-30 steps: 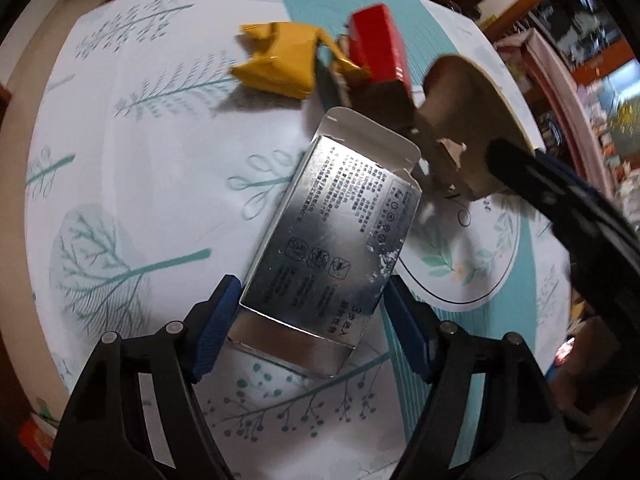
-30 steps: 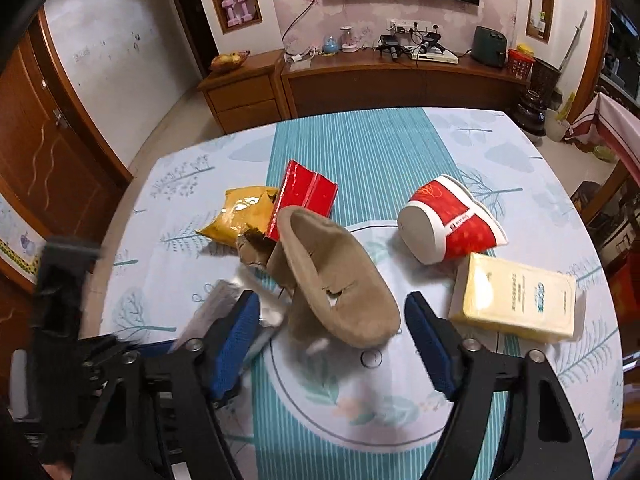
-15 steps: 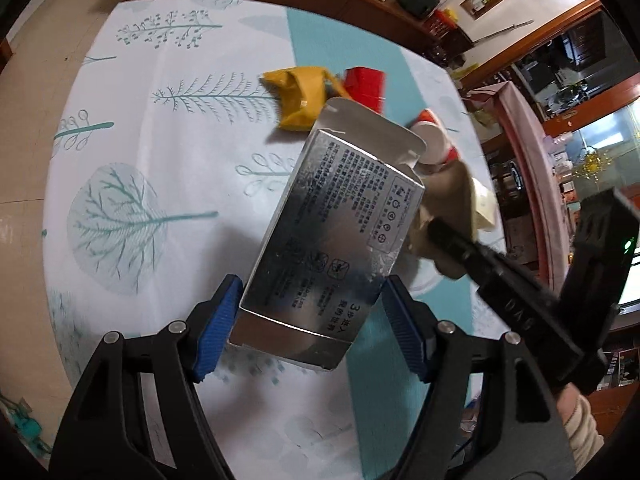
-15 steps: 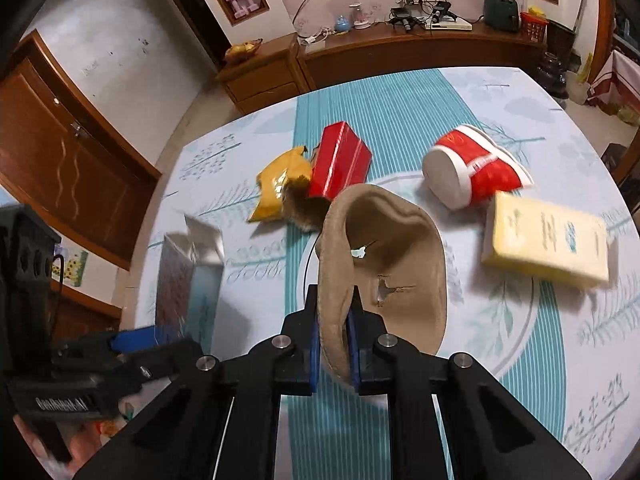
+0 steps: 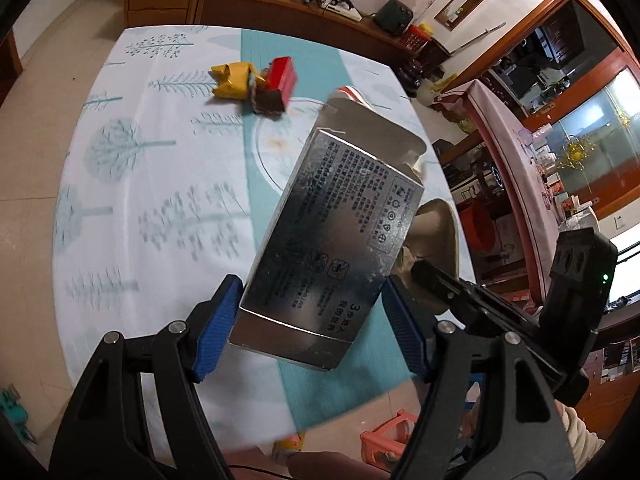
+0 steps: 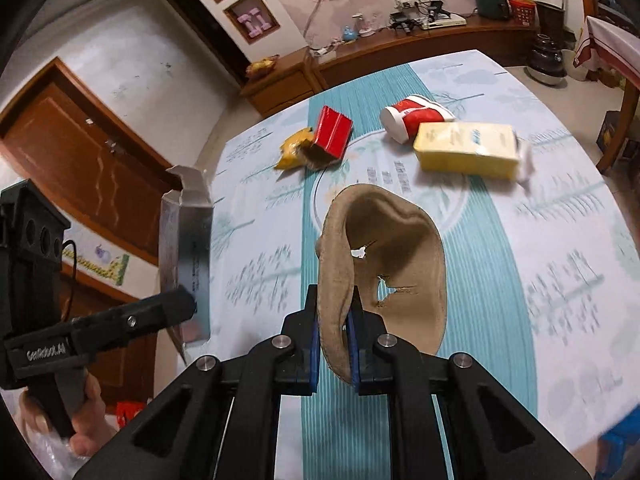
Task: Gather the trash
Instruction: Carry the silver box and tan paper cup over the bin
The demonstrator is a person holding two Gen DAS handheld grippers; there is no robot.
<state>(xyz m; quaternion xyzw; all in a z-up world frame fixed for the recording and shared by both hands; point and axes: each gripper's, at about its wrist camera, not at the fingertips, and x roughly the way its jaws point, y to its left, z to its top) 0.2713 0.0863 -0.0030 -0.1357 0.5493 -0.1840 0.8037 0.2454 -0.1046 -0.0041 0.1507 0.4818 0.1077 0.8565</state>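
1. The left gripper (image 5: 310, 322) holds a silver, foil-faced cardboard carton (image 5: 334, 236) printed with black text, its blue pads pressed against the carton's two sides. The carton hangs clear of the table with its open top flap pointing away from the camera.

2. The right gripper (image 6: 334, 346) is clamped narrowly on the rim of a torn, tan, bowl-shaped piece of pulp packaging (image 6: 384, 268), which stands on edge above the table and shows two ragged holes.

3. Seen from the right wrist, the carton and the left gripper sit off to the left, beyond the table's edge.

4. Left on the round table, covered by a white cloth printed with teal trees (image 6: 520, 248): a crumpled yellow snack wrapper (image 6: 294, 152) touching a red rectangular box (image 6: 334, 132), and, well apart from these, a red-and-white paper cup lying on its side (image 6: 416, 116) just beside a yellow rectangular carton (image 6: 466, 150).

5. A wooden sideboard (image 6: 400, 44) stands against the far wall.
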